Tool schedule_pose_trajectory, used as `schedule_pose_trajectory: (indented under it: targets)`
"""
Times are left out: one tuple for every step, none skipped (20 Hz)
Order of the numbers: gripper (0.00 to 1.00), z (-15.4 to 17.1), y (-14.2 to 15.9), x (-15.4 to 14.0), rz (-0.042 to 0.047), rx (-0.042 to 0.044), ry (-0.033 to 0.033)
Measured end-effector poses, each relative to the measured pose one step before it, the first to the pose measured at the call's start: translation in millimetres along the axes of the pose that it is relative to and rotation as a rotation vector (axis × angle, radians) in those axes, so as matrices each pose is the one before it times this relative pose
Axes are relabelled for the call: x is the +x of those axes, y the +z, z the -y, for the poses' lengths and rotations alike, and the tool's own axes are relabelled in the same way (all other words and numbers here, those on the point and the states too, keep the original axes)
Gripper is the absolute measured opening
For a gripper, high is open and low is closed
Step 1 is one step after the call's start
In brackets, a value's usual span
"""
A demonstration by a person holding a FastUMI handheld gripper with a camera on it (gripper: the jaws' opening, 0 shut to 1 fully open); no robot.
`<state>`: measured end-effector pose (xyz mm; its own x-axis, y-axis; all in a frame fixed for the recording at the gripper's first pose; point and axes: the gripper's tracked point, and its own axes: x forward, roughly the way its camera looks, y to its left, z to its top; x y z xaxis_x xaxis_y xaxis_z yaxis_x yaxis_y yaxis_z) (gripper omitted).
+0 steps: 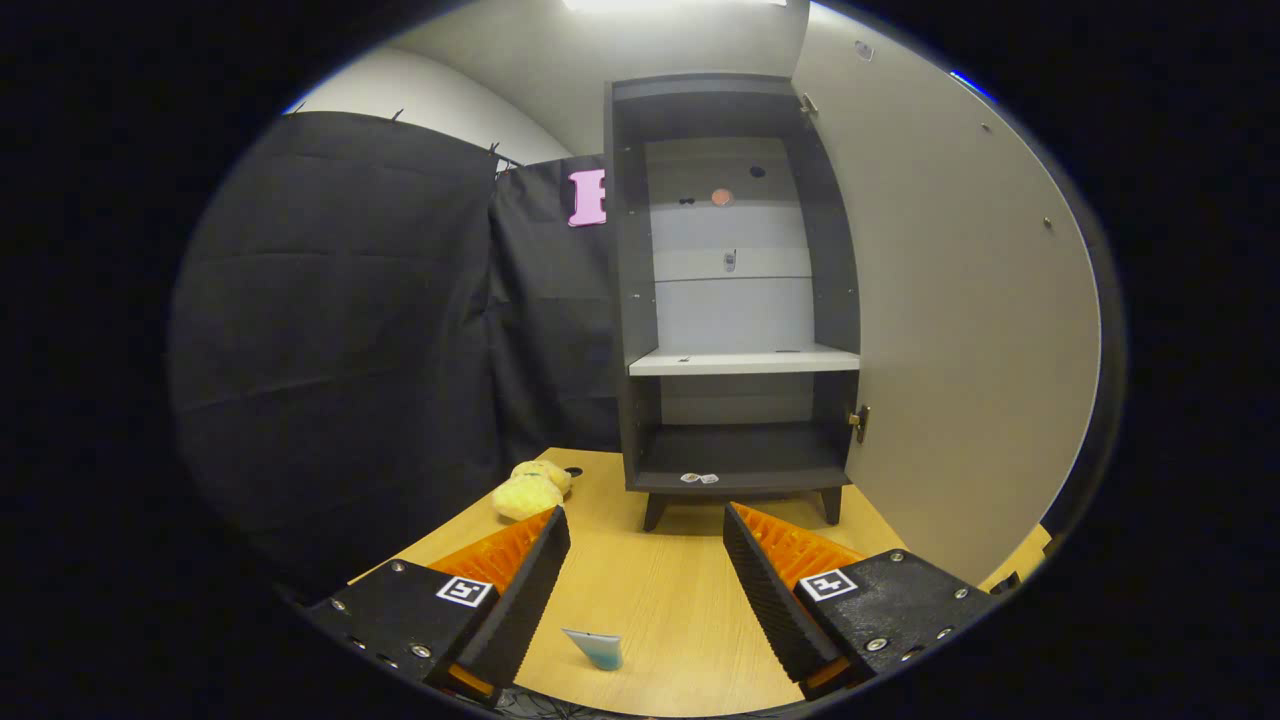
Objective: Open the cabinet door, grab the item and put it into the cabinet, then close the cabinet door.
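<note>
A dark cabinet (735,300) on short legs stands on the wooden table (660,590) beyond my fingers. Its pale door (950,320) is swung wide open to the right, and a small knob (860,420) shows at the door's lower inner edge. Inside, a white shelf (742,361) splits the cabinet, and both levels look bare apart from small marks. A yellow plush toy (532,490) lies on the table left of the cabinet, just beyond my left finger (520,580). My gripper (645,520) is open with nothing between its fingers.
Black cloth walls (350,330) close off the left and back. A small blue-white object (595,648) lies on the table between my fingers, near their base. A dark round hole (573,470) marks the table behind the plush toy.
</note>
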<state>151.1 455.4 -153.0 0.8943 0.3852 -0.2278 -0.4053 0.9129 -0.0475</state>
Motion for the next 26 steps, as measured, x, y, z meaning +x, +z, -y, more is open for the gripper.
schedule_pose_trajectory:
  targets:
    - [0.96, -4.88, -10.30, 1.91, -0.02094, -0.00597, 0.01058]
    - [0.96, -4.03, -11.82, 4.31, -0.02068, -0.00578, 0.00599]
    - [0.96, -3.43, -10.36, 2.15, -0.02190, -0.00419, 0.00524]
    - [0.96, -3.14, -9.61, 2.32, -0.02195, -0.00066, 0.00598]
    - [0.96, -3.41, -8.96, 3.47, -0.01878, 0.00078, 0.00519]
    - [0.96, -2.57, -8.38, 3.14, -0.01865, -0.00085, 0.00251]
    - [0.96, -1.96, -7.45, 2.22, -0.01697, -0.00112, 0.00268]
    - [0.96, -2.53, -7.58, 5.00, -0.01800, -0.00286, 0.00249]
    - [0.96, -2.15, -7.10, 3.09, -0.01721, -0.00399, 0.00413]
    - [0.96, -2.25, -7.74, 4.48, -0.01877, -0.00391, 0.00351]
    - [0.96, -2.08, -7.53, 3.56, -0.02075, -0.00232, 0.00382]
    - [0.96, -1.95, -8.11, 4.77, -0.02125, -0.00078, 0.00278]
    - [0.96, -1.19, -7.55, 3.23, -0.02167, -0.00087, 0.00162]
    - [0.96, -2.47, -8.10, 2.89, -0.01912, -0.00162, 0.00079]
    - [0.96, -0.62, -6.99, 3.64, -0.01903, -0.00195, 0.00042]
    - [0.96, -1.07, -7.59, 5.17, -0.02046, -0.00393, 0.00204]
    - [0.96, -1.20, -7.37, 4.01, -0.02217, -0.00467, 0.00130]
    - [0.96, -0.31, -8.24, 4.41, -0.02169, -0.00414, 0.00143]
    - [0.95, -1.56, -6.20, 2.60, -0.01878, -0.00140, 0.00355]
    - [0.94, -0.90, -6.04, 3.36, -0.01353, -0.00051, 0.00152]
    - [0.92, 0.20, -4.83, 2.29, -0.01189, -0.00182, -0.00288]
    - [0.91, 0.24, -4.68, 3.27, -0.01298, -0.00009, -0.00208]
    - [0.88, 0.16, -4.71, 2.45, -0.01376, 0.00442, -0.00083]
    - [0.86, -0.06, -5.39, 2.44, -0.01403, 0.00618, -0.00134]
    - [0.84, 1.12, -4.82, 2.55, -0.01403, 0.00509, -0.00372]
    - [0.82, 0.30, -4.42, 2.55, -0.01174, 0.00537, -0.00195]
